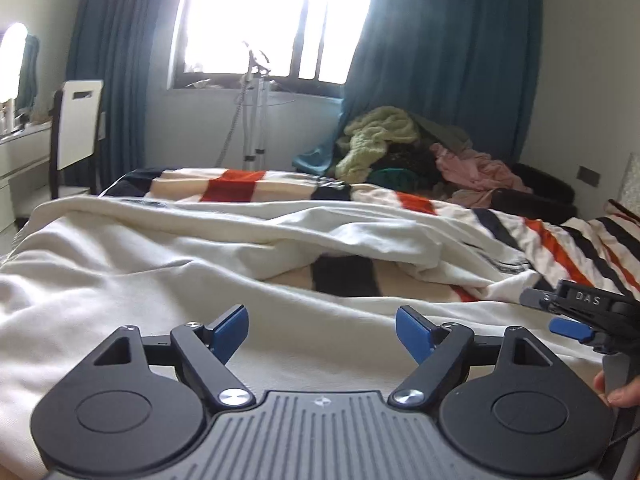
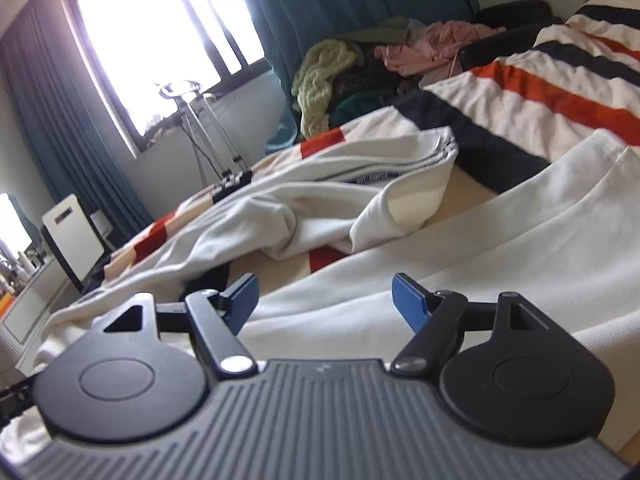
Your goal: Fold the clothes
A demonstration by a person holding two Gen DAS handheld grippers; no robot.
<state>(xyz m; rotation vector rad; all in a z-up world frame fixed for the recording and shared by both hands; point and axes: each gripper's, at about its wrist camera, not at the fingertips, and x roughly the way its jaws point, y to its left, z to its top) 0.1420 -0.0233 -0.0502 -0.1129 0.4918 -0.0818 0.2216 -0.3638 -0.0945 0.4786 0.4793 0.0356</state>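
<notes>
— So, where does the white garment (image 1: 168, 256) lie?

— Spread and rumpled over the striped blanket (image 1: 240, 184) on the bed, covering most of the near side. One folded-over part with thin dark stripes at its hem (image 2: 384, 168) bunches toward the middle of the bed, with a bare patch of blanket showing beneath it.

— And the left gripper (image 1: 322, 330)?

— Low over the cloth near the bed's near edge, its blue fingers (image 1: 230, 332) spread wide, nothing between them.

— The right gripper (image 2: 324, 300)?

— Same: fingers (image 2: 408, 304) apart, empty, hanging just above the white fabric. From the left wrist view it shows at the right edge (image 1: 580, 316), close beside the left one, with a hand (image 1: 618, 394) behind it.

— Anything else about?

— A pile of clothes (image 1: 400, 148), green, pink and dark, heaps beyond the far side of the bed, below teal curtains (image 1: 440, 60) and a bright window (image 1: 272, 16). A white chair (image 1: 78, 124) stands past the far left corner.
</notes>
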